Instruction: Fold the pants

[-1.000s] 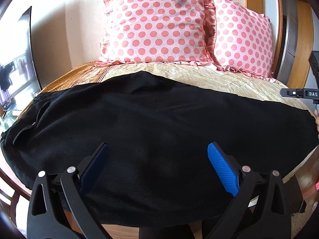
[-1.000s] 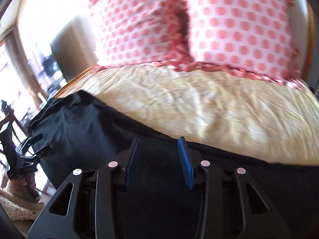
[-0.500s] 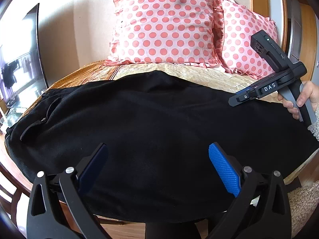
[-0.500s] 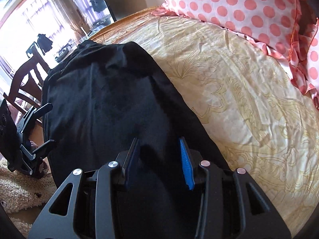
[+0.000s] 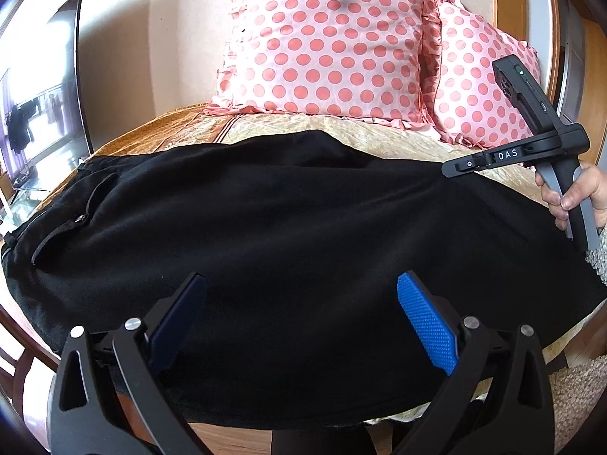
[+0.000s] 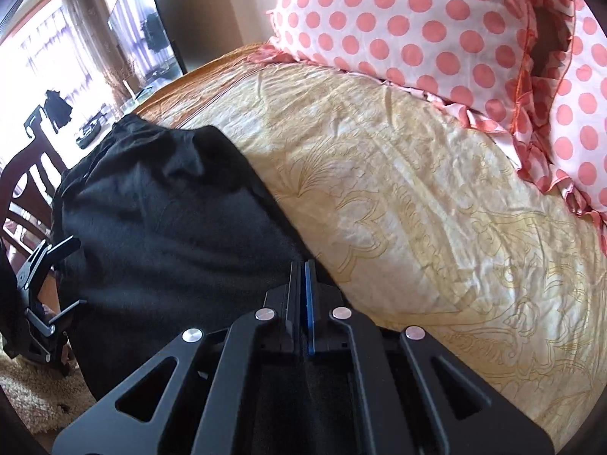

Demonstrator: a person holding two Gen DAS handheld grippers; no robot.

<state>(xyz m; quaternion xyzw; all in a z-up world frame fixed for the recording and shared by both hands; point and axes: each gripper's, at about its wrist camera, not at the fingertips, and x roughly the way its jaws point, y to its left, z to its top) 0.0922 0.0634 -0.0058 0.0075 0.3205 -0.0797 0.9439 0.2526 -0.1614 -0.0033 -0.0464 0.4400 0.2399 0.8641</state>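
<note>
Black pants lie flat across the near side of a bed, waistband and zip pocket at the left, legs running right. My left gripper is open, jaws wide apart, low over the pants' near edge. My right gripper is shut on the pants' far edge, near the leg end; it shows in the left wrist view at the right, held by a hand. In the right wrist view the pants stretch away to the left, and the left gripper is at their far side.
The bed has a yellow patterned cover and two pink polka-dot pillows at the head. A television stands at the left, a wooden chair beside the bed. A shaggy rug lies on the floor.
My right gripper has closed on the pants' far edge. The left gripper has stayed open and shifted only slightly.
</note>
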